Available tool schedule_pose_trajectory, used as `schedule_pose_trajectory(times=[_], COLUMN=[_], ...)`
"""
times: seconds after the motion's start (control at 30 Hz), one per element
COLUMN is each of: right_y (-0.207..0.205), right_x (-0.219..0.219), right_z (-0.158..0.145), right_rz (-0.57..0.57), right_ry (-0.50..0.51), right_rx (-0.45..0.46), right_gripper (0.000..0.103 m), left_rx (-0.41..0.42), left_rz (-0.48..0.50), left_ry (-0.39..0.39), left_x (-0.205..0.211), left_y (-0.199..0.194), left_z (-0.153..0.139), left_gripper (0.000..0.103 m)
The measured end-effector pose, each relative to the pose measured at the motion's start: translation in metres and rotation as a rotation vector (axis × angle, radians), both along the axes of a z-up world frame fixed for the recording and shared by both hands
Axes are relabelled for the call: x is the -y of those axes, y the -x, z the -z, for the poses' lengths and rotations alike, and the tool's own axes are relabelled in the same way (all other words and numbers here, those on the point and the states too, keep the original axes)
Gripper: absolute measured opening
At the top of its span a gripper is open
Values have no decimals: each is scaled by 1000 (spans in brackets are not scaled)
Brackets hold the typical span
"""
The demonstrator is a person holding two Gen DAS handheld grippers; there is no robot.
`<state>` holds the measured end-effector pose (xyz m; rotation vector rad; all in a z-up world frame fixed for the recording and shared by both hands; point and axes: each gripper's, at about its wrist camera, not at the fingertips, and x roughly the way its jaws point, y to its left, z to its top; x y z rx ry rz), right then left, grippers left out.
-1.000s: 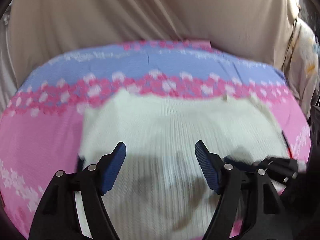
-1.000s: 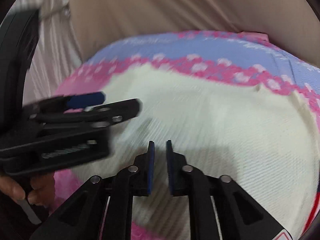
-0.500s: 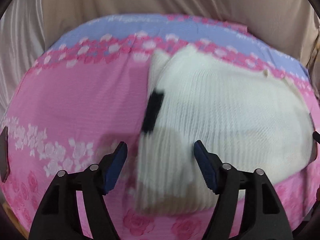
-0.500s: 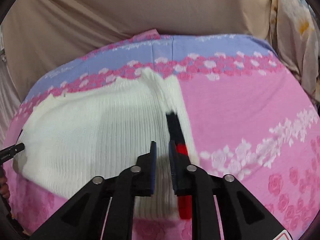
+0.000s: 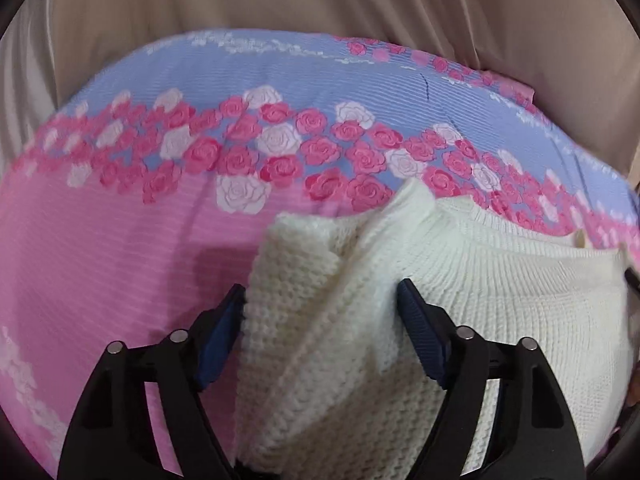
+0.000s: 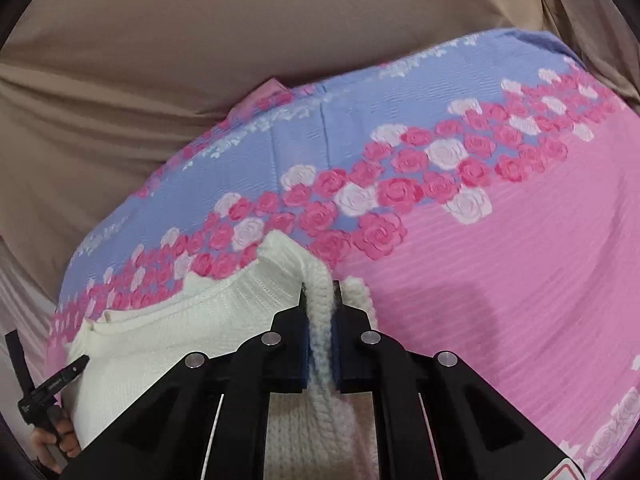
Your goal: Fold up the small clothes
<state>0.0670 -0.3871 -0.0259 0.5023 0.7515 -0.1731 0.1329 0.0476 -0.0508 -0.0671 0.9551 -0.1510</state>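
Nearest the right wrist camera, the right gripper (image 6: 320, 312) has its jaws pinching a raised ridge of the cream knitted sweater (image 6: 168, 344), the fold standing up between the blue pads. In the left wrist view, the left gripper (image 5: 320, 320) has its jaws spread wide to either side of a bunched fold of the sweater (image 5: 460, 280), the pads beside the knit without squeezing it. The sweater lies on a bed sheet (image 5: 100, 260), pink beside the garment, with a band of printed roses just beyond it and a lavender strip farther off. Beyond the sheet hangs a beige curtain (image 6: 200, 60). At the sweater's left edge, a hand (image 6: 60, 436) grips the other tool's handle.
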Motion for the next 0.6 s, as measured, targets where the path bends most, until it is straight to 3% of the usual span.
schedule_pose_trajectory(times=[0.03, 0.1, 0.17, 0.23, 0.27, 0.33, 0.4, 0.5, 0.6], right_y=[-2, -8, -4, 15, 26, 38, 41, 38, 37], right_x=[-2, -18, -28, -40, -52, -84, -127, -206, -248], right_z=[5, -5, -13, -28, -38, -53, -56, -34, -7], right_rz=[-7, -18, 7, 25, 17, -88, -237, -480, -572], right_ry=[0, 114, 158, 161, 174, 168, 166, 177, 205], right_rx=[0, -42, -42, 16, 55, 115, 117, 66, 6], right_gripper=[6, 6, 8, 21, 21, 21, 21, 21, 17], left_rx=[2, 18, 21, 15, 11, 15, 19, 25, 24], left_rz=[3, -7, -24, -24, -27, -24, -28, -31, -35], left_ry=[-9, -56, -84, -71, -56, -51, -64, -74, -62], left_x=[1, 8, 8, 5, 2, 1, 3, 5, 4], left_y=[0, 1, -2, -3, -3, -2, -2, -1, 1], left_z=[0, 1, 1, 0, 1, 1, 1, 1, 2], left_gripper=[78, 82, 86, 86, 86, 86, 87, 87, 87])
